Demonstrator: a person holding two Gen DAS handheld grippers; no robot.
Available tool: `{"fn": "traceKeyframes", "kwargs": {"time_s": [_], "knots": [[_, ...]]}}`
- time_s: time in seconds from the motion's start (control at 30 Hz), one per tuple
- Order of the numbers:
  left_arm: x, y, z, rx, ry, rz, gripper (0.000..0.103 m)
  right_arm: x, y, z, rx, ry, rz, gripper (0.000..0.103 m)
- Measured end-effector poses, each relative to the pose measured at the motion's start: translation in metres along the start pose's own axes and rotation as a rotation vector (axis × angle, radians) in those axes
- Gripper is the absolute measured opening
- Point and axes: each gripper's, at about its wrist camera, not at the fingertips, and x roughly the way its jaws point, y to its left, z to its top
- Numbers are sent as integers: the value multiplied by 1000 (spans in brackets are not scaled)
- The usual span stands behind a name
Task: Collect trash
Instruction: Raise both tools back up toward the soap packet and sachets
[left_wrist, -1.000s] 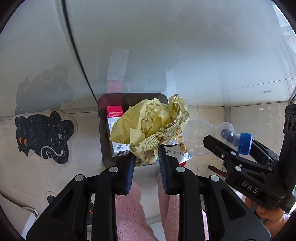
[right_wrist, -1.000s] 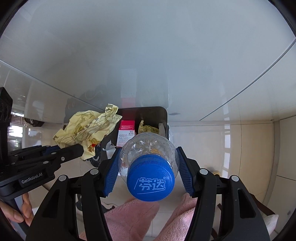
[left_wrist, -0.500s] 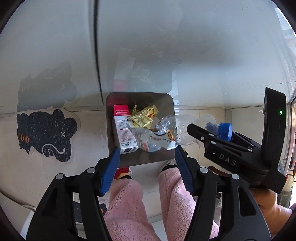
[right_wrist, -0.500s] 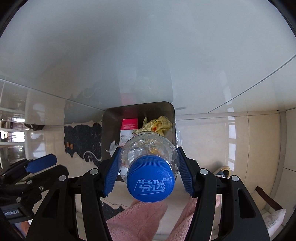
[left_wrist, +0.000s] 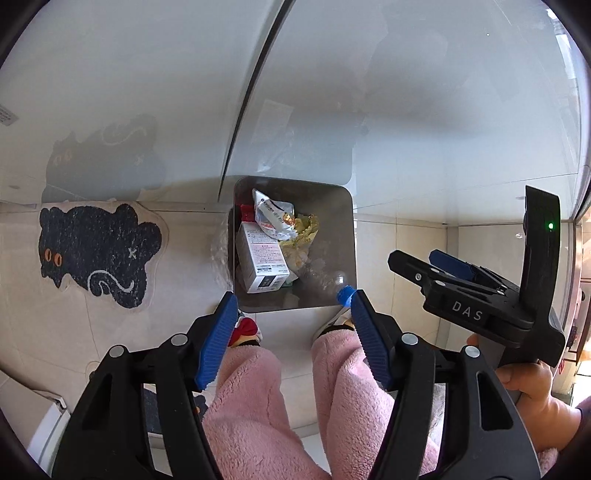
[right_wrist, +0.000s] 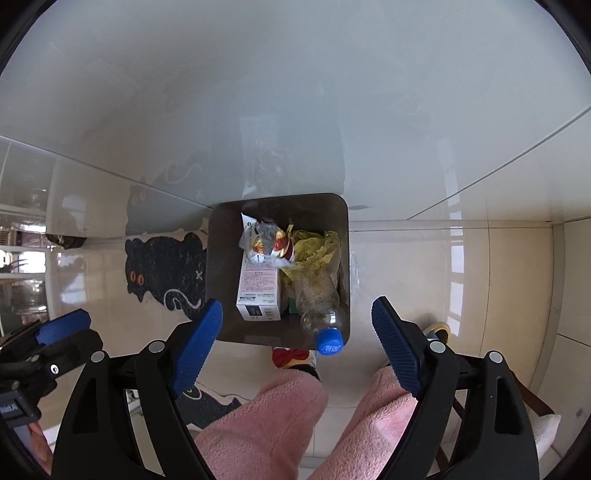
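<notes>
Right wrist camera is looking straight down into the bin (right_wrist: 218, 236), and my right tongs (right_wrist: 297, 341) are hanging wide open above it, gripping nothing. Lying inside the bin I'm seeing the clear plastic bottle (right_wrist: 319, 299) along the right wall, its blue cap (right_wrist: 330, 341) poking up at the near rim. Beside it, the white carton (right_wrist: 258, 291) is leaning on the left side, the crumpled yellow paper (right_wrist: 314, 251) is sitting toward the far right, and a shiny snack wrapper (right_wrist: 264, 242) is resting on top at the back.

Over on the left wrist camera, my left tongs (left_wrist: 291, 330) are also gaping open and empty, hovering over the near edge of the bin (left_wrist: 347, 221). The bottle cap (left_wrist: 344, 294) is peeking out just beside my right-hand pad. My right tongs (left_wrist: 439, 264) are showing off to the side. Down below, my pink fluffy trousers (left_wrist: 255, 410) are filling the view, and a black cat-shaped mat (left_wrist: 96, 251) is lying on the tiled floor (left_wrist: 44, 332) left of the bin.
</notes>
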Motion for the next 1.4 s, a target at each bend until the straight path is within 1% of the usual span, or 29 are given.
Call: {"fn": "traceKeyframes", "kwargs": {"time_s": [0.1,0.17,0.3,0.4,0.47,0.6,0.73,0.87,0.93,1.07,1.2,1.4], "knots": [[-19,-6,-3,21,-25,-10,62,-28,-5,-9,-4,-39,4,90],[-33,-12,-6,43,-49,-17,63,-53,-5,-13,-30,-80,5,91],[-76,-35,-10,98,-113,-34,67,-117,1,-23,-103,-176,13,91],[-110,-55,-11,148,-171,-37,72,-169,8,-23,-159,-274,20,93],[-133,-67,-10,181,-209,-41,75,-202,12,-20,-183,-335,23,94],[-179,-89,-5,224,-296,-59,85,-258,13,-8,-175,-421,72,95],[-214,-103,10,236,-369,-71,88,-306,11,10,-155,-524,100,99],[-247,-110,33,250,-454,-69,91,-337,9,34,-133,-587,134,99],[-261,-113,47,255,-488,-48,92,-347,8,49,-133,-607,130,99],[-281,-117,79,267,-529,-6,92,-358,7,83,-125,-639,129,99],[-292,-121,108,301,-563,28,92,-361,9,118,-109,-633,123,99],[-291,-123,153,319,-581,34,92,-347,21,172,-67,-576,124,99]]}}
